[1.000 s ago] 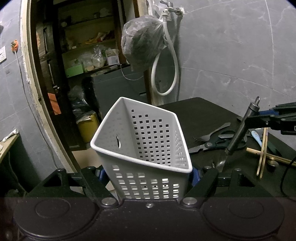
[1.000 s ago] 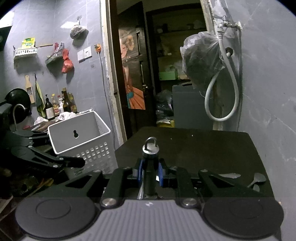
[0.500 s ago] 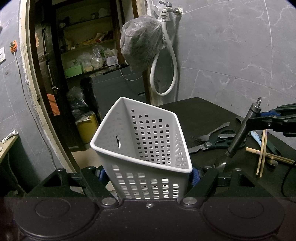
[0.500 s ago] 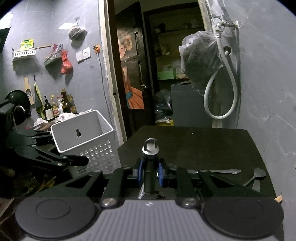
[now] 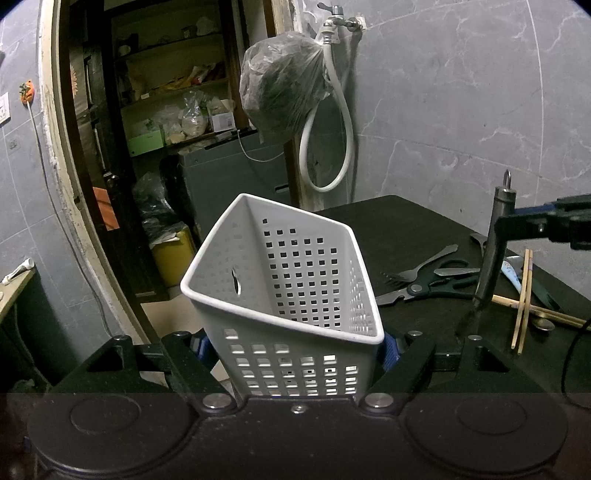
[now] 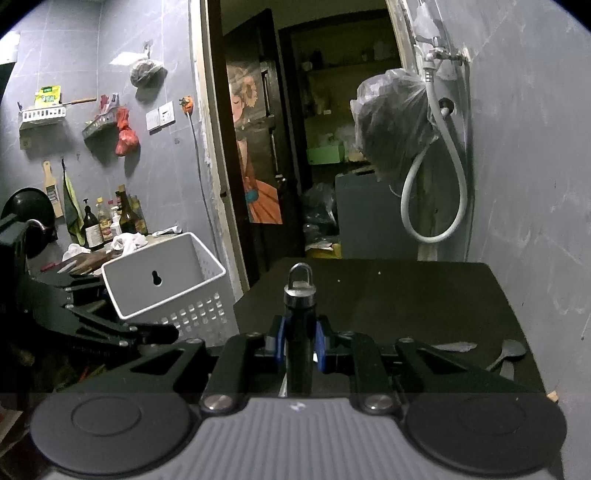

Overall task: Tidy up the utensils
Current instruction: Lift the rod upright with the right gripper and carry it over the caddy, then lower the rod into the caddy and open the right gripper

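Black table [image 5: 399,229], basket [image 5: 295,280] past its edge

Far right wall: grey marble tiles, a tap [image 5: 334,16] with a white hose [image 5: 325,147] looped below it, a dark-filled plastic bag [image 5: 282,83] hanging at the tap. Left of that, an open doorway onto cluttered shelves [image 5: 173,107]. Far left in the right wrist view: bottles [image 6: 110,221] on a counter, a red bag [image 6: 125,136] and wall racks [image 6: 40,114] above.
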### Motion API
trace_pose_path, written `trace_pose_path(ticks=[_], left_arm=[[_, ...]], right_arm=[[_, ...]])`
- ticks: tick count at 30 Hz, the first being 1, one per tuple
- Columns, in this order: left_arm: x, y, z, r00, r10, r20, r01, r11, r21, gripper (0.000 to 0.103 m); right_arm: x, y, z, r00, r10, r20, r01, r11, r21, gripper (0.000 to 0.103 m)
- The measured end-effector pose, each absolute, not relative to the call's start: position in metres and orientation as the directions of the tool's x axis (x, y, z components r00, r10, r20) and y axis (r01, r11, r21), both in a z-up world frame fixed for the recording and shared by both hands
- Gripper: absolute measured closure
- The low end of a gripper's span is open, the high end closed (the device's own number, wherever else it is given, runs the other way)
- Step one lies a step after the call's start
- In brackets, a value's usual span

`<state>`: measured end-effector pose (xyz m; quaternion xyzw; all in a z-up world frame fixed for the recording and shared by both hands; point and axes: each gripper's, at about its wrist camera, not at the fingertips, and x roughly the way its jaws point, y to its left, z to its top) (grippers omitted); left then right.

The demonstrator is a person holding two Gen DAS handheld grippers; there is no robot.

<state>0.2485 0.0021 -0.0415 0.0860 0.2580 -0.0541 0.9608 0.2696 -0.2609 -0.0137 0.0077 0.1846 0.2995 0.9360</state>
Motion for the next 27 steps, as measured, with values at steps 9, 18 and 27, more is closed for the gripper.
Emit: trace_pose_path(ticks=[9, 18, 27], left_arm=[[0.249, 0.001, -0.041, 0.865, -0.063, -0.499, 0.148, 0.980, 0.132, 0.023], [0.246, 0.002, -0.043, 0.867, -0.066, -0.493, 0.149, 0.980, 0.131, 0.023], [0.246, 0.002, -0.043, 0.867, -0.066, -0.493, 0.148, 0.980, 0.131, 0.023]], right_arm=[[0.263, -0.250, 0.034, 0.760, 0.594, -0.264, -0.592, 0.800, 0.096, 0.084], [0.270, -0.218, 0.120, 0.676, 0.736, -0.039, -0.732, 0.676, 0.086, 0.084], [0.295, -0.155, 0.101, 0.598, 0.794, -0.108, -0.796, 0.604, 0.035, 0.084]])
